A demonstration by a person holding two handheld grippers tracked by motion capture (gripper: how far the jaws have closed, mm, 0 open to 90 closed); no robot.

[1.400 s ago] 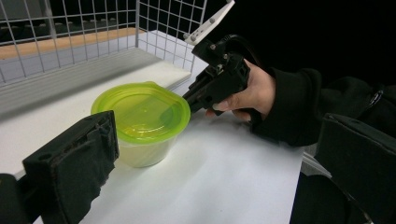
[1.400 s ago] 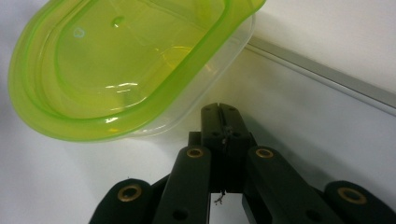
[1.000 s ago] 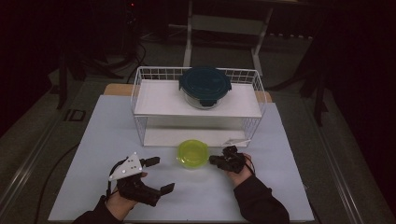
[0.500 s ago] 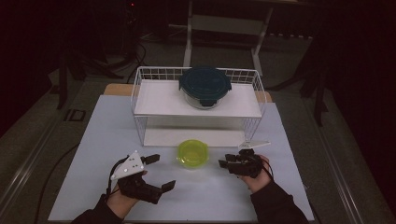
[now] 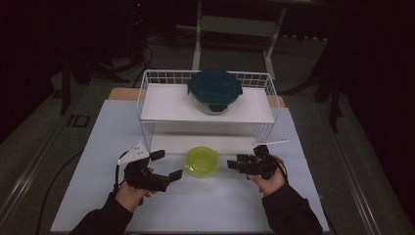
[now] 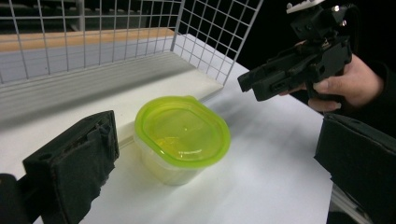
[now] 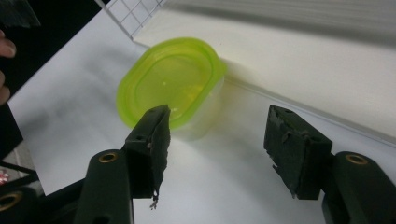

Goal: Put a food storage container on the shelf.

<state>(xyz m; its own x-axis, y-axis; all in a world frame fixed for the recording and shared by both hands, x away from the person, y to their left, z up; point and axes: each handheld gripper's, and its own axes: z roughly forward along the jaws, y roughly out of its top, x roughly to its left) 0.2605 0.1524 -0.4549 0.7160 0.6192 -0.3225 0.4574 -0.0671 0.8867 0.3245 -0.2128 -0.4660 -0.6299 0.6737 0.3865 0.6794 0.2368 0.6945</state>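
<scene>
Broadly, the wire rack with the dark-lidded container on its shelf stands at the back of the white table, and the small green-lidded tub sits just before it, between both grippers. The left gripper and right gripper flank the tub with jaws apart and nothing in them (the right's have just been opening), so this looks like the approach, and the next move calls for closing squarely on the tub's sides.

One green-lidded container sits between two grippers, left gripper and right gripper, with one wire rack and one dark-lidded bowl beyond them.
</scene>
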